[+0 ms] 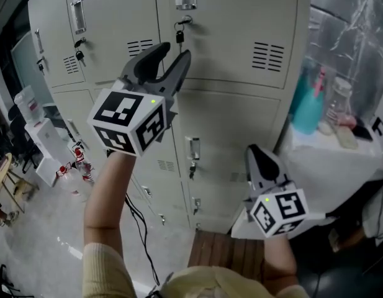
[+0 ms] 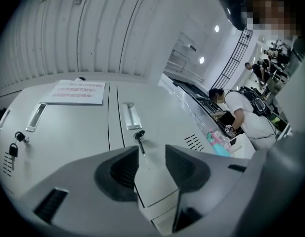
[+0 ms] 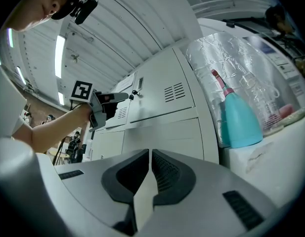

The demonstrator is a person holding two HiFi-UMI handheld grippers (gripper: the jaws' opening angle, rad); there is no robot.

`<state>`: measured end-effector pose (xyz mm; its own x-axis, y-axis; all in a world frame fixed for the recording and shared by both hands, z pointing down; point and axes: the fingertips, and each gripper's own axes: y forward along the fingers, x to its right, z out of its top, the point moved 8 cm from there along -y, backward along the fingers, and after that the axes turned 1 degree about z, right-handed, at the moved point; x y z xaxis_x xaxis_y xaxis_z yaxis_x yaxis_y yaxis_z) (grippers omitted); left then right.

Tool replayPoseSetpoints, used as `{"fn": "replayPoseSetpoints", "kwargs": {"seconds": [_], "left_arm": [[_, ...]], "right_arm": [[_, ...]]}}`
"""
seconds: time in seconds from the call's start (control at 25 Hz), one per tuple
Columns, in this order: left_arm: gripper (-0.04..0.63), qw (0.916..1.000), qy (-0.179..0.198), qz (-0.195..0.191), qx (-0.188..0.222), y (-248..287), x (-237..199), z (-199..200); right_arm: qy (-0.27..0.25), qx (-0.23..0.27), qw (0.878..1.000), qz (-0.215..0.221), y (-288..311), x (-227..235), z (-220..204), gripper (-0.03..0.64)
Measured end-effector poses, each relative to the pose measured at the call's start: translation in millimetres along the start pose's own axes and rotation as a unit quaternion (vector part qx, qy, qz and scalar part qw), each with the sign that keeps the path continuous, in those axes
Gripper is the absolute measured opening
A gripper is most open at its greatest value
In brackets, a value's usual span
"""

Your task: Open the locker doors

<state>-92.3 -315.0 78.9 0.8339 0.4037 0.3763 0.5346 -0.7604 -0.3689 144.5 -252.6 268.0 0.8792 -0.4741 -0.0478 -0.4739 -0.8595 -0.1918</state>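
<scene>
A bank of beige lockers (image 1: 234, 23) fills the head view, and the doors I see look closed. The upper middle door has a recessed handle (image 2: 130, 116) with a key (image 2: 140, 141) hanging from the lock (image 1: 179, 33) below it. My left gripper (image 1: 174, 51) is raised to that door, open, its tips just below the key. In the left gripper view the key lies ahead of the gap of the left gripper (image 2: 152, 152), and the pads do not press on it. My right gripper (image 1: 258, 154) hangs low in front of the lower lockers, shut and empty, as the right gripper view shows for the right gripper (image 3: 150, 154).
A white counter at the right carries a teal bottle (image 1: 309, 107) and a clear bottle (image 1: 340, 101). A wooden slatted stool (image 1: 225, 250) stands below me. A white cart (image 1: 45, 141) and a black cable (image 1: 141, 228) are on the floor to the left. A paper notice (image 2: 74, 92) is stuck on the neighbouring door.
</scene>
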Motion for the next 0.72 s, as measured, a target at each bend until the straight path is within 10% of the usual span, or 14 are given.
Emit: {"fn": "replayPoseSetpoints", "kwargs": {"seconds": [0.72], "left_arm": [[0.15, 0.9999, 0.006, -0.01, 0.0, 44.8, -29.5, 15.5]], "right_arm": [[0.007, -0.006, 1.0, -0.02, 8.2, 4.0, -7.1, 0.003]]}}
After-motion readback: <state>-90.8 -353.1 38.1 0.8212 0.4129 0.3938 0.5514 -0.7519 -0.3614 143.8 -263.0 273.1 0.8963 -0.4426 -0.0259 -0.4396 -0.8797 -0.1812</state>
